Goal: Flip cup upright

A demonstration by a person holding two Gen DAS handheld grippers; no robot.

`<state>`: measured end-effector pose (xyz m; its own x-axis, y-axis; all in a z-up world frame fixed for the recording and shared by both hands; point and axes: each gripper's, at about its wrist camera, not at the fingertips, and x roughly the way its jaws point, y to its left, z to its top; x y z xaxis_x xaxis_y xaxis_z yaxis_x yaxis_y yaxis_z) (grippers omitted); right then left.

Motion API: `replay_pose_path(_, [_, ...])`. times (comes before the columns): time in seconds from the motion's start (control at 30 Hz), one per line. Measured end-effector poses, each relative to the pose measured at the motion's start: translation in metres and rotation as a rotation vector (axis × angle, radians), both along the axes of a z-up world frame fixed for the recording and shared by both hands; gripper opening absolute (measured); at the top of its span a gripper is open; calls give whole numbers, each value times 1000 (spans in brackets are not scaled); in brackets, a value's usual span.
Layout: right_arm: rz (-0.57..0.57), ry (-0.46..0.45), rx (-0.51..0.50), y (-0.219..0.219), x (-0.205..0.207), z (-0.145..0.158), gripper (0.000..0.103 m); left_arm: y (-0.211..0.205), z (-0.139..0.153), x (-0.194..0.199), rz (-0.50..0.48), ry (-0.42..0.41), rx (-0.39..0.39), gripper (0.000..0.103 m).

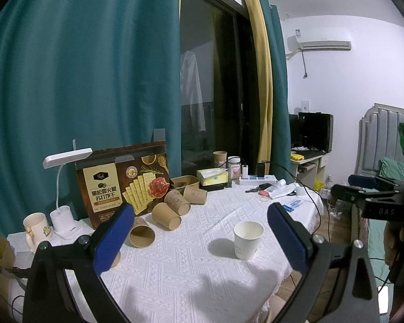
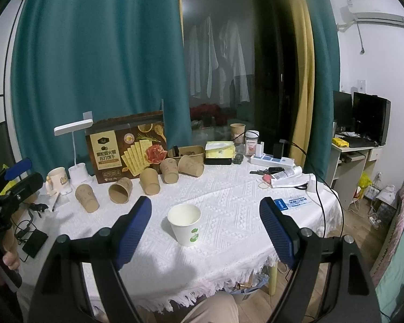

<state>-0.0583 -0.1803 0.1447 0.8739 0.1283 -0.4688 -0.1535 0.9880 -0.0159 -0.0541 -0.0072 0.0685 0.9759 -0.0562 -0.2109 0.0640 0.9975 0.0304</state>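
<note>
1. White paper cup (image 2: pixel 185 224) stands upright, mouth up, on the white tablecloth (image 2: pixel 229 204), near the front edge.
2. Right gripper (image 2: pixel 205 222): blue fingers spread wide, holding nothing; cup sits between them, touching neither.
3. Left gripper (image 1: pixel 200 231): fingers wide apart, nothing held; cup (image 1: pixel 247 239) sits nearer its right finger, apart from it.
4. Brown paper cups (image 2: pixel 149 181) lie tipped in a row before the cracker box (image 2: pixel 126 148).
5. Desk lamp (image 2: pixel 76 158) and mug (image 2: pixel 57 179) at far left.
</note>
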Motion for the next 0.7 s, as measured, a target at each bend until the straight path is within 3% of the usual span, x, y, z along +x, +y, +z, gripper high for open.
replay_pose_path(0.7, [5, 6, -2, 2, -3, -9, 81, 0, -3, 2, -8, 2, 0, 99])
